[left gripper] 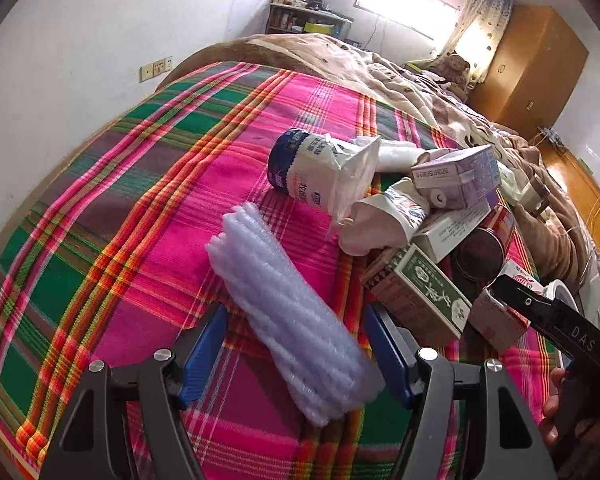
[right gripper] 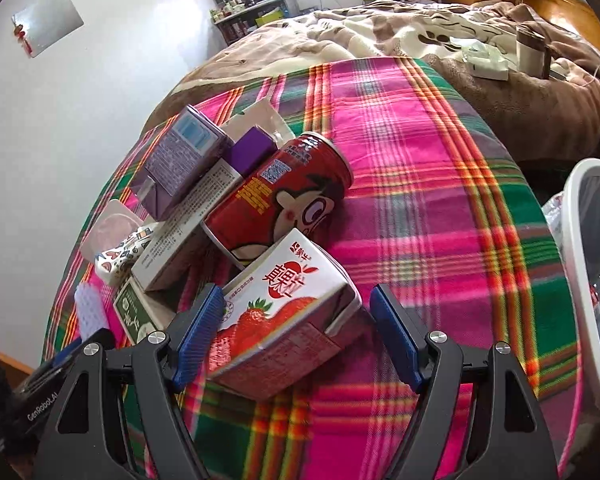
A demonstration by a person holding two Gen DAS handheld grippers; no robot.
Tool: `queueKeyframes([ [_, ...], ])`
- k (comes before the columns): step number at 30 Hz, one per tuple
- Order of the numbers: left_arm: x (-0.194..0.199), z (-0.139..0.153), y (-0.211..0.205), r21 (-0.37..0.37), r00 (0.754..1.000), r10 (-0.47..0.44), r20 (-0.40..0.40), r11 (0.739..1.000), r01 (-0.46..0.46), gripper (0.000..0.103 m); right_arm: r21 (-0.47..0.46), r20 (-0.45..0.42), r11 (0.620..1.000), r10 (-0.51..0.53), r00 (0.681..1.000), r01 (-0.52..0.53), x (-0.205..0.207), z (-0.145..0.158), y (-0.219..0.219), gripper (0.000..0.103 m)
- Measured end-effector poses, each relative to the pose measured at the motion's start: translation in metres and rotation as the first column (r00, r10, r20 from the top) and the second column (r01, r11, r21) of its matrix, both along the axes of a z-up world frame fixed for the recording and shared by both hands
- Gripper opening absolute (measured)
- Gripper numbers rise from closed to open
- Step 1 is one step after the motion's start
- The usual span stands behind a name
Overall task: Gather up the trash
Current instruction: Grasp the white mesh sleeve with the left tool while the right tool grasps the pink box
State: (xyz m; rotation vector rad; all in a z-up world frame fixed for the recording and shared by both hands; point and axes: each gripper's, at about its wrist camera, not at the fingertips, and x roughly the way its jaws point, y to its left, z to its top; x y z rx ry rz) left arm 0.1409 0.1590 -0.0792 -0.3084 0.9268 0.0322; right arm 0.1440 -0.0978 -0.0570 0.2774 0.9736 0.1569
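Observation:
A roll of clear bubble wrap (left gripper: 284, 300) lies on the plaid bed sheet (left gripper: 140, 200). My left gripper (left gripper: 295, 312) is open and straddles the roll, its blue pads standing beside it with a small gap on each side. A strawberry milk carton (right gripper: 288, 312) lies tilted at the near end of a trash pile. My right gripper (right gripper: 298, 292) is open around it: the left pad is at the carton's edge and the right pad stands clear. Behind it lean a red cartoon can (right gripper: 284, 196), a purple carton (right gripper: 180, 160) and a white printed box (right gripper: 184, 224).
A white bin (right gripper: 592, 280) with a clear liner stands off the bed's right side. A green box (left gripper: 420, 296), a white-and-blue packet (left gripper: 304, 168) and a paper cup (left gripper: 380, 220) fill out the pile. A brown blanket (right gripper: 380, 36) covers the far bed, with a mug and tissues.

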Motion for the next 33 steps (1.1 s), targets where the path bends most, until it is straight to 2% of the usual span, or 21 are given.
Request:
queueKeyframes([
  [3,0.002,0.0,0.002,-0.016,1.0,0.001,0.003,1.0,-0.001,0.069,0.007,0.001,1.0,-0.001,1.0,0.001,0.001,-0.001,0.004,0.077],
  [5,0.002,0.0,0.004,-0.03,1.0,0.003,0.003,1.0,-0.003,0.062,-0.001,0.025,1.0,0.003,1.0,-0.003,-0.003,-0.001,0.006,0.075],
  [10,0.001,0.0,0.004,-0.045,1.0,-0.015,0.012,0.999,0.016,0.046,-0.022,0.093,1.0,0.003,0.996,-0.001,-0.014,0.009,0.006,0.058],
  [16,-0.001,0.003,-0.002,-0.067,0.998,-0.042,0.046,0.997,0.045,0.032,-0.03,0.146,0.999,0.034,0.989,-0.03,-0.024,0.016,0.009,0.049],
  [19,-0.004,0.006,-0.007,-0.05,0.997,-0.054,0.059,0.997,0.056,0.032,-0.025,0.159,0.998,0.055,0.986,-0.051,-0.029,0.017,0.011,0.045],
  [22,-0.007,0.01,-0.009,-0.044,0.996,-0.064,0.068,0.997,0.067,0.031,-0.063,0.19,0.996,0.078,0.979,-0.067,-0.035,0.02,0.015,0.039],
  [25,-0.008,0.013,-0.012,-0.042,0.994,-0.072,0.076,0.996,0.075,0.031,-0.092,0.21,0.992,0.1,0.973,-0.082,-0.04,0.022,0.017,0.038],
  [33,-0.019,0.029,-0.026,0.0,0.988,-0.1,0.114,0.995,0.101,0.031,-0.087,0.235,0.993,0.099,0.967,-0.081,-0.046,0.028,0.004,0.038],
])
